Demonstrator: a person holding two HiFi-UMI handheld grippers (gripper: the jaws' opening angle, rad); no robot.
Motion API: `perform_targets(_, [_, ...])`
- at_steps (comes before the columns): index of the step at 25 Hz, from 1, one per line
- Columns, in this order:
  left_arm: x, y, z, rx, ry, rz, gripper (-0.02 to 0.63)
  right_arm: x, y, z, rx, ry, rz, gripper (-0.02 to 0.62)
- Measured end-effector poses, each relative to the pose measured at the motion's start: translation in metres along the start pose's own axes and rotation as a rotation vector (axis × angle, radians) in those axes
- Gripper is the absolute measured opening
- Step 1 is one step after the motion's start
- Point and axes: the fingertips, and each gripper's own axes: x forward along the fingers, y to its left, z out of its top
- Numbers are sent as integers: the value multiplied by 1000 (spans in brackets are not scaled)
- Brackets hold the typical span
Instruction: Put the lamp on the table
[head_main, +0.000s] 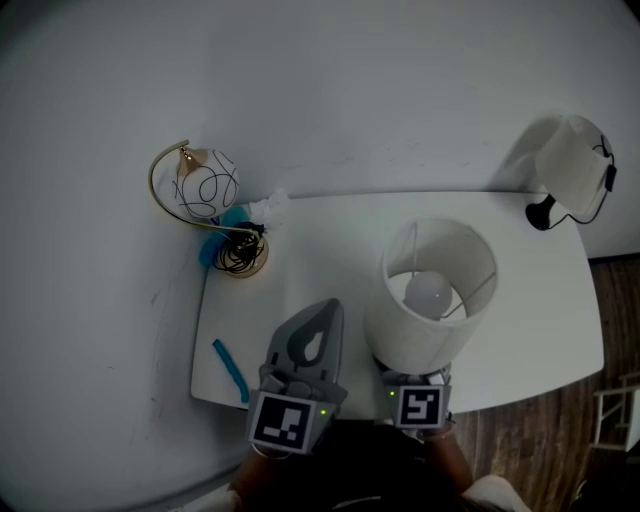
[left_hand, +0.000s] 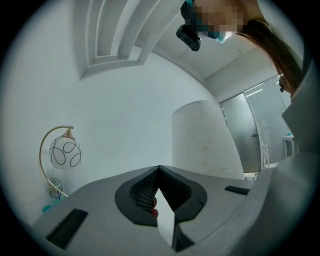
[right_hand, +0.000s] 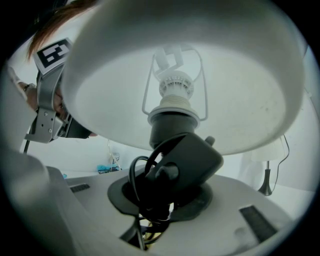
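The lamp has a white drum shade (head_main: 430, 310) with a bulb (head_main: 428, 294) inside, and it stands over the near right part of the white table (head_main: 330, 240). In the right gripper view its black socket and joint (right_hand: 185, 160) sit between the jaws with a coiled black cord (right_hand: 145, 185). My right gripper (right_hand: 165, 200) is shut on that black part; in the head view only its marker cube (head_main: 420, 405) shows under the shade. My left gripper (head_main: 325, 305) is shut with nothing in it, just left of the lamp, over the table's near edge.
A globe lamp (head_main: 205, 185) on a gold arc stands at the table's back left, with blue and white scraps (head_main: 268, 208) beside it. A blue strip (head_main: 230, 370) lies at the near left corner. Another white lamp (head_main: 572, 165) stands at the back right. Wooden floor (head_main: 610, 320) lies to the right.
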Motion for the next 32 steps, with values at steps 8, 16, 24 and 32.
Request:
perform_targets(8, [2, -2, -2, -16, 4, -4, 0, 2, 3, -3, 17, -12, 14, 97])
perform_targets(16, [4, -4, 0, -15, 2, -11, 0, 5, 7, -6, 22, -11, 26, 98])
perform_targets(24, [5, -8, 1, -7, 4, -14, 0, 5, 8, -11, 10, -10, 41, 98])
perform_targets(32, [4, -9, 4, 1, -3, -14, 0, 5, 15, -16, 19, 2, 60, 98])
